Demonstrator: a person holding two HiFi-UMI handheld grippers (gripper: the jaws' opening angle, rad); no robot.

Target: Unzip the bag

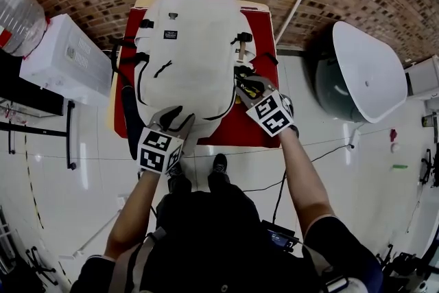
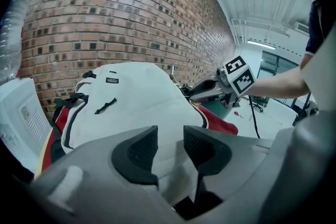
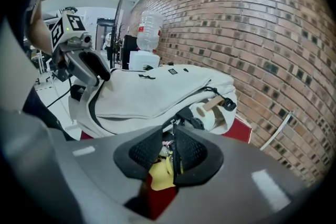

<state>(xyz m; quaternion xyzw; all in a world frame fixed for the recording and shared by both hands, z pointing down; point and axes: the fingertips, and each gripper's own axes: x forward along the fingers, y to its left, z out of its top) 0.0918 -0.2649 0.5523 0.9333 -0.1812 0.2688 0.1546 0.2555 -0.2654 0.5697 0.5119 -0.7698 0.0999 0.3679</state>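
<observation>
A white backpack (image 1: pixel 185 44) lies flat on a small table with a red cover (image 1: pixel 264 31); a black zipper line curves round the bag's lower right. My left gripper (image 1: pixel 177 119) sits at the bag's near left edge. In the left gripper view, white fabric (image 2: pixel 170 165) runs between its pads and the left gripper (image 2: pixel 170 147) is shut on it. My right gripper (image 1: pixel 245 87) is at the bag's right side. In the right gripper view, the right gripper (image 3: pixel 169 147) has its pads nearly together on the small zipper pull (image 3: pixel 169 140). A yellow piece shows below the pull.
A white roll with a wooden stick (image 3: pixel 212 113) pokes from the bag's side pocket. A white box (image 1: pixel 58 58) and a water bottle (image 1: pixel 17 10) stand at the left. A round grey-and-white chair (image 1: pixel 363 72) is at the right. A pole (image 1: pixel 295 7) leans on the brick wall behind.
</observation>
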